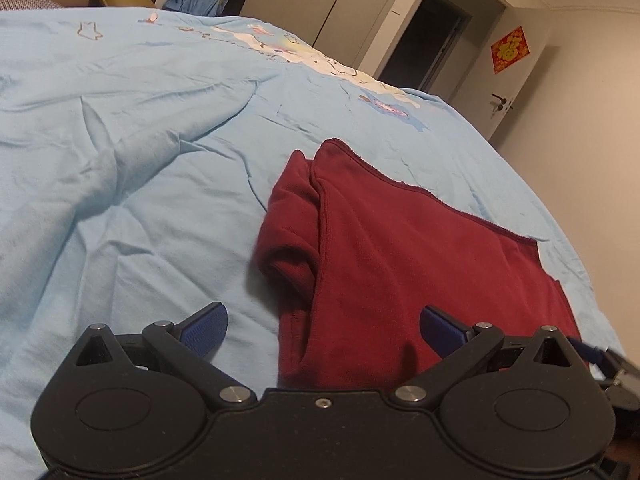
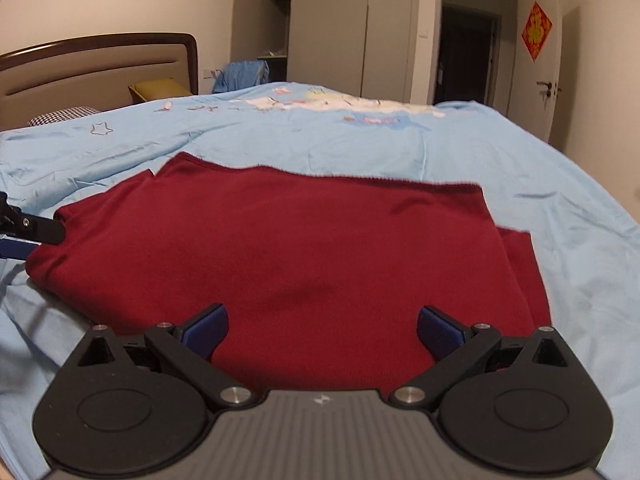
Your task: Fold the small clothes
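Two low wrist views across the bed

Left wrist: close above red garment's [image 1: 400, 248] left edge, facing far doorway [image 1: 436, 36]. Right wrist: near its front edge, facing headboard [image 2: 100, 64]. Shared: garment, blue bedcover [image 2: 360, 136], doorway.

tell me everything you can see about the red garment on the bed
The dark red garment looks like soft knit or fleece. It lies mostly flat on the light blue bedcover, already folded into a rough rectangle, with bunched layers along one side and a rough-edged far hem. A lower layer shows at one corner. Both grippers hover open over its near edge; neither grips it.
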Demonstrator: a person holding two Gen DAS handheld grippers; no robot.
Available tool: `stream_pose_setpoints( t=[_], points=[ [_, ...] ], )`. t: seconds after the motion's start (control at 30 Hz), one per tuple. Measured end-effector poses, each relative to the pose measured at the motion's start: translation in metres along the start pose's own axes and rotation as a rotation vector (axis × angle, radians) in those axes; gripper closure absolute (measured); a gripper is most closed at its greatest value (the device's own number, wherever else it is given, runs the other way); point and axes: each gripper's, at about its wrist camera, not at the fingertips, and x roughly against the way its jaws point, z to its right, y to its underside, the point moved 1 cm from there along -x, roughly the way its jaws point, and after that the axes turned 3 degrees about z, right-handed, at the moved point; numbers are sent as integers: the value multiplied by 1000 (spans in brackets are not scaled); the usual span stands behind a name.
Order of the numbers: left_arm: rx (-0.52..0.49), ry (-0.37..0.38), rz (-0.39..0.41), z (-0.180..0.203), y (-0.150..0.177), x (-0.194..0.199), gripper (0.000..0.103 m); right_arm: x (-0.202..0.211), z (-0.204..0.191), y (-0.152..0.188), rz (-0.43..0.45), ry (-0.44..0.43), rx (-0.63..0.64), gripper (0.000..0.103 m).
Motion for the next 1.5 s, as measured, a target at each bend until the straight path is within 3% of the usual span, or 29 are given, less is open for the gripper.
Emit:
stream_pose_setpoints(
  t=[0.47, 0.87, 1.0, 1.1, 1.33, 1.5],
  points=[
    [39, 0, -17, -1, 1, -5, 2, -7, -1, 18, 28, 22, -33, 0],
    [154, 3, -24, -2, -10, -19, 35, -6, -2, 20, 36, 23, -34, 0],
    [231, -6, -41, -6, -15, -26, 59, -7, -2, 19, 31, 23, -35, 0],
    [246, -13, -34, -5, -16, -25, 69, -7, -1, 17, 22, 23, -36, 0],
    [255, -21, -25, 1, -20, -16, 81, -5, 0, 12, 11, 22, -40, 0],
    [154, -3, 4, 24, -32, -9, 86, 10, 8, 7, 31, 27, -41, 0]
  ],
)
